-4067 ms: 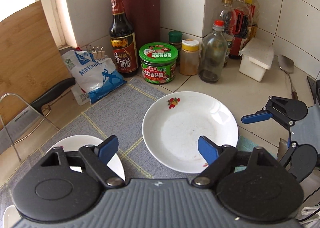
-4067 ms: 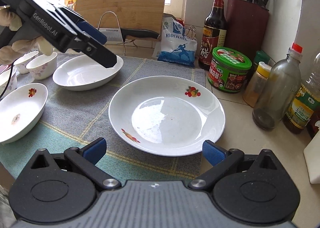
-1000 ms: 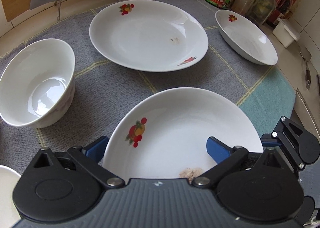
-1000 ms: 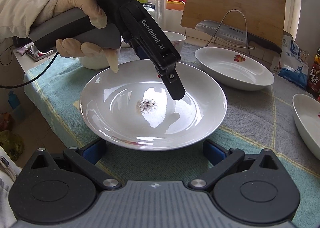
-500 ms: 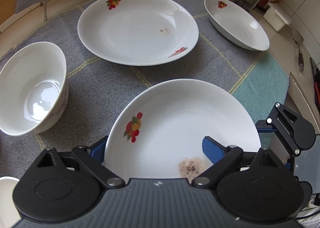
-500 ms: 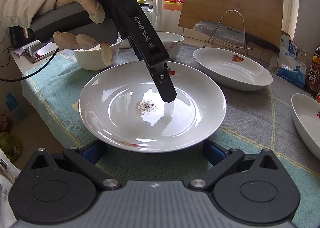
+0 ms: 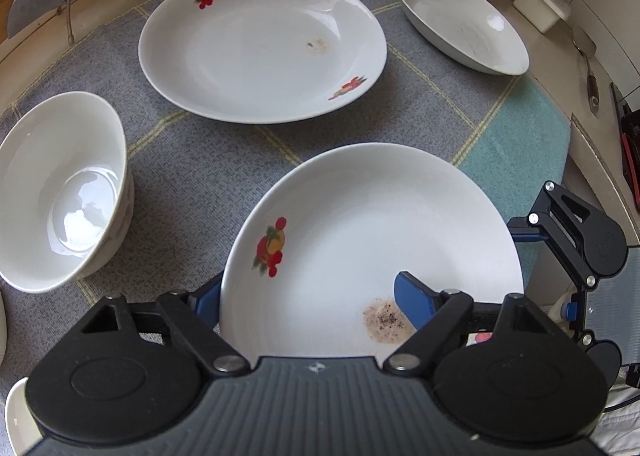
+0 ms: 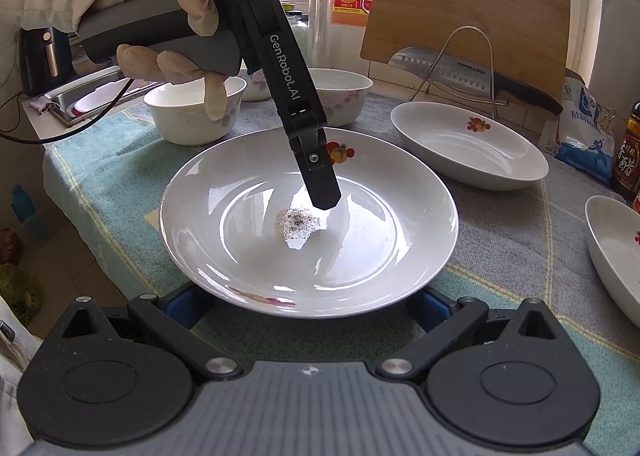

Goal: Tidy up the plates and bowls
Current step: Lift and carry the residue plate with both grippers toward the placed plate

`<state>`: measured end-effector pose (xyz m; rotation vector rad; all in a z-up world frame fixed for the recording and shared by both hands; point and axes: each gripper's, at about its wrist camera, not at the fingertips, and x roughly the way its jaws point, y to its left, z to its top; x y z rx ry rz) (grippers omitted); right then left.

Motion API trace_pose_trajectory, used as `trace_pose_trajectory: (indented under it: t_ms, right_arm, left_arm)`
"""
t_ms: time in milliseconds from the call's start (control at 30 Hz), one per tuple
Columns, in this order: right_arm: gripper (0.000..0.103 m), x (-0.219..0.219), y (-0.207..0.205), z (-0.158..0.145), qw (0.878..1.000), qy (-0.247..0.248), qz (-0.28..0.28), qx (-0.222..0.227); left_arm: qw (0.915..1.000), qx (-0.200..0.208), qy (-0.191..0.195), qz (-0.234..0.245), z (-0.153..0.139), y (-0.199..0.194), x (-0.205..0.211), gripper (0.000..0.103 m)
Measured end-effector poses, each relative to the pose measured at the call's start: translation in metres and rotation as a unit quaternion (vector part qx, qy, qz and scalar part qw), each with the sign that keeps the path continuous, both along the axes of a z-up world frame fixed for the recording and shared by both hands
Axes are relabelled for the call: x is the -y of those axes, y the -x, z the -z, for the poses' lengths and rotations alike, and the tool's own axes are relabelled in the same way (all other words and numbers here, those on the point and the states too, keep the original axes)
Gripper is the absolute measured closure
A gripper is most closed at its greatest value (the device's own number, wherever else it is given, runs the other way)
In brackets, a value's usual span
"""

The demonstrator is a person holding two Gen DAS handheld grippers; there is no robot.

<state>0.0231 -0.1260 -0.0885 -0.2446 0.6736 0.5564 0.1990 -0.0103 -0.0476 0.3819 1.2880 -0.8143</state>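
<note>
**Left jaws straddling rim of soiled plate, grip not yet made**

The left gripper (image 7: 308,302) is reaching over the near plate (image 7: 372,248): jaws apart, one blue finger (image 7: 412,304) inside the dish by the speckled residue (image 7: 386,322), the other outside and under the rim. The plate is sitting on the grey-teal mat (image 7: 208,184) on the counter. The right gripper (image 8: 308,304) is hovering at the plate's opposite edge, jaws apart, holding nothing.

Risks, as I judge them: the glazed rim looks slick, so a shallow one-edge pinch could let the plate tip or slip on lifting. The inner finger could smear the residue. The two grippers are crowding the same plate and could collide.

Around: a second plate (image 7: 262,44) just behind, a deep dish (image 7: 460,22) far right, a rice bowl (image 7: 60,192) left, more bowls (image 8: 196,112) beyond it. A cleaver (image 8: 472,74) on a wire rack and jars are lining the back edge, limiting room there.
</note>
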Motion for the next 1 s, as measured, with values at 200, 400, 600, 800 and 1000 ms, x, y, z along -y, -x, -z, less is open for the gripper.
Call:
trace_pose_trajectory:
  t_ms: [200,400,600,800,1000]
  right_arm:
    - [0.000,-0.003,-0.001,0.000,1.000,0.002,0.005,-0.004]
    - [0.000,-0.004,-0.002,0.000,1.000,0.003,0.007,-0.007]
    - [0.000,-0.005,-0.003,-0.001,1.000,0.005,0.008,-0.010]
    - [0.000,-0.004,-0.005,-0.002,1.000,0.007,0.004,-0.017]
    - [0.000,-0.001,-0.008,-0.005,1.000,0.010,-0.002,-0.021]
  left_arm:
    - [0.9998,-0.015,-0.006,0.010,0.000,-0.005,0.003,0.018]
    - [0.9988,-0.048,-0.008,0.008,0.002,-0.013,0.005,0.017]
    - [0.9985,-0.055,-0.011,0.002,0.000,-0.016,0.003,0.017]
    - [0.9987,-0.050,-0.009,0.003,-0.003,-0.013,0.000,0.018]
    - [0.9988,-0.049,-0.001,-0.002,-0.007,-0.011,0.002,0.019]
